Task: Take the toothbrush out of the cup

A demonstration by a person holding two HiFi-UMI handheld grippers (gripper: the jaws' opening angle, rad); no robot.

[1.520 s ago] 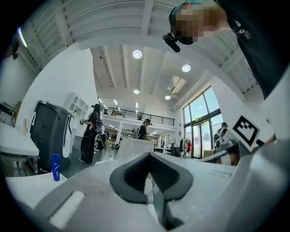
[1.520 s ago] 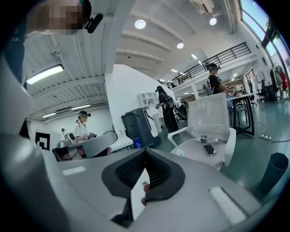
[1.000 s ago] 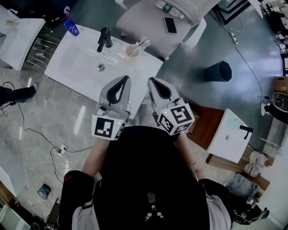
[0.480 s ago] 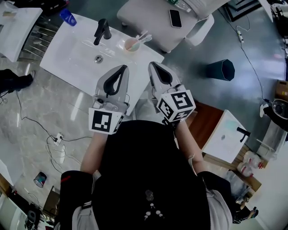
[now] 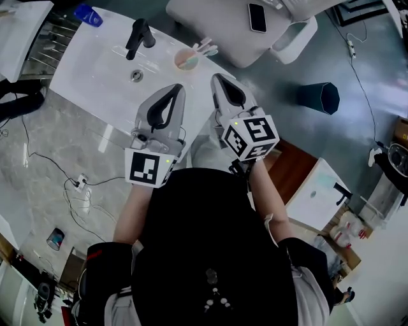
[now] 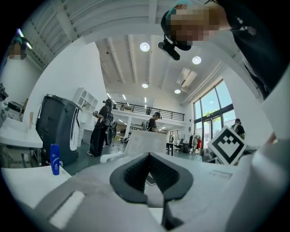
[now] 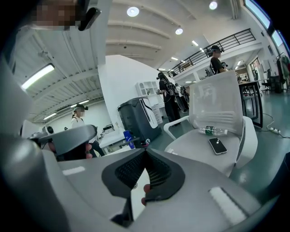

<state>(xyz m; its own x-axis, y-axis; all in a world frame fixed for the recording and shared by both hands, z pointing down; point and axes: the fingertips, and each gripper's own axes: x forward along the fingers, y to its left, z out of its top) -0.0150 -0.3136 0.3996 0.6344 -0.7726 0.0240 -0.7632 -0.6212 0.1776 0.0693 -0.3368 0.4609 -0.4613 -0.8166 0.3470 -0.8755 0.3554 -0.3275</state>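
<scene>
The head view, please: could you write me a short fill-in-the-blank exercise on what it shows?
The toothbrush stands in a pink ____.
Left of it rises the sink's black ____.
A dark ____ lies flat on the chair seat.
The right gripper has its fingers ____, holding nothing.
Missing words: cup; faucet; phone; closed.

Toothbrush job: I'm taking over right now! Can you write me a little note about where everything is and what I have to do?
Left gripper: shut, empty, over the near edge of the washbasin.
Right gripper: shut, empty, beside the left one, short of the cup.
Cup: stands on the washbasin, right of the faucet, with the toothbrush sticking out of it.
Done: nothing yet; the toothbrush is untouched.
Left to do: reach the cup, open a gripper, grip the toothbrush, lift it out.
</scene>
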